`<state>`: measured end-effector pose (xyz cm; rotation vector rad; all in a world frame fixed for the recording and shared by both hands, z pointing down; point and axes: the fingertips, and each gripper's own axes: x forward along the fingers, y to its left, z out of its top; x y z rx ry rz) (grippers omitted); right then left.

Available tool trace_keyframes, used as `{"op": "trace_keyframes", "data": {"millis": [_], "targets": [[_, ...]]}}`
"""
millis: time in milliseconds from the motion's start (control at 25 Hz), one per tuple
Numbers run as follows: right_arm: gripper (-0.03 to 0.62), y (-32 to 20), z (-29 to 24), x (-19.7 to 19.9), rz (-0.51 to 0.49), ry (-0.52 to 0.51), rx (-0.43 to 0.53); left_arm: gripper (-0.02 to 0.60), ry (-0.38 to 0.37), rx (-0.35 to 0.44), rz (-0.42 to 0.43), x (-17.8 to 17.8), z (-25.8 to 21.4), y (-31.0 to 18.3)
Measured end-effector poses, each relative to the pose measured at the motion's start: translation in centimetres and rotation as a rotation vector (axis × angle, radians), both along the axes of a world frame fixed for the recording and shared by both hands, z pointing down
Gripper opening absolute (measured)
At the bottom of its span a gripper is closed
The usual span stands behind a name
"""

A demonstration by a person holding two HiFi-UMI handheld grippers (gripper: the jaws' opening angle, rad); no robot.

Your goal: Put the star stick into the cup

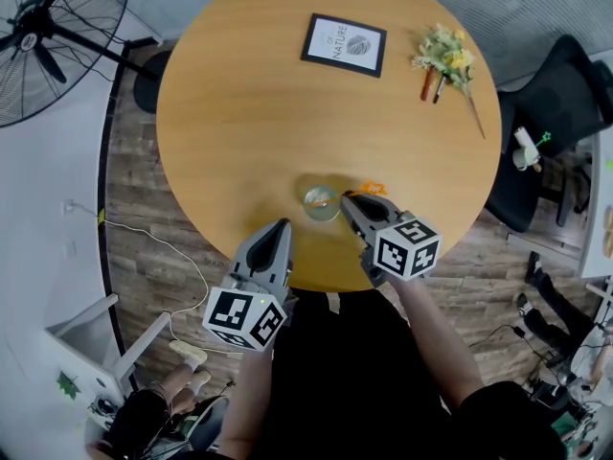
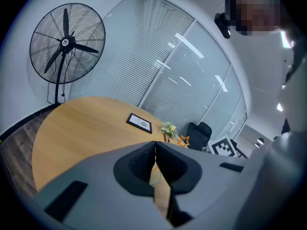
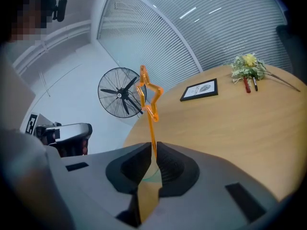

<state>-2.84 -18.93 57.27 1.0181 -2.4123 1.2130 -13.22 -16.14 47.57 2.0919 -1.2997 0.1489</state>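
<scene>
An orange star stick (image 3: 149, 99) stands upright out of my right gripper (image 3: 154, 147), which is shut on its thin stem just below the star. In the head view this gripper (image 1: 349, 200) hangs just right of a clear glass cup (image 1: 321, 202) near the table's front edge, and the star (image 1: 374, 189) pokes out behind its jaws. A sliver of the cup's rim (image 3: 151, 174) shows between the right jaws. My left gripper (image 1: 283, 225) is below and left of the cup, shut on nothing. In its own view the left gripper (image 2: 155, 146) shows jaws pressed together, with the star (image 2: 183, 140) beyond.
The round wooden table (image 1: 239, 113) also carries a framed picture (image 1: 345, 44) and a bunch of flowers with pens (image 1: 446, 57) at its far side. A standing fan (image 1: 48, 36) is off to the left, and a black office chair (image 1: 560, 99) to the right.
</scene>
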Motion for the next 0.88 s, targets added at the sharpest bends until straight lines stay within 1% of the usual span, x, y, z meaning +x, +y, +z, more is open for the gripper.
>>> {"op": "trace_keyframes", "data": {"millis": [200, 880], "targets": [[0.054, 0.3, 0.0, 0.1, 0.001, -0.011, -0.014, 0.0, -0.002, 0.006, 0.002, 0.2, -0.3, 0.4], [0.08, 1.3, 0.4, 0.6, -0.012, 0.007, -0.023, 0.0, -0.01, 0.02, -0.015, 0.0, -0.7, 1.3]]}}
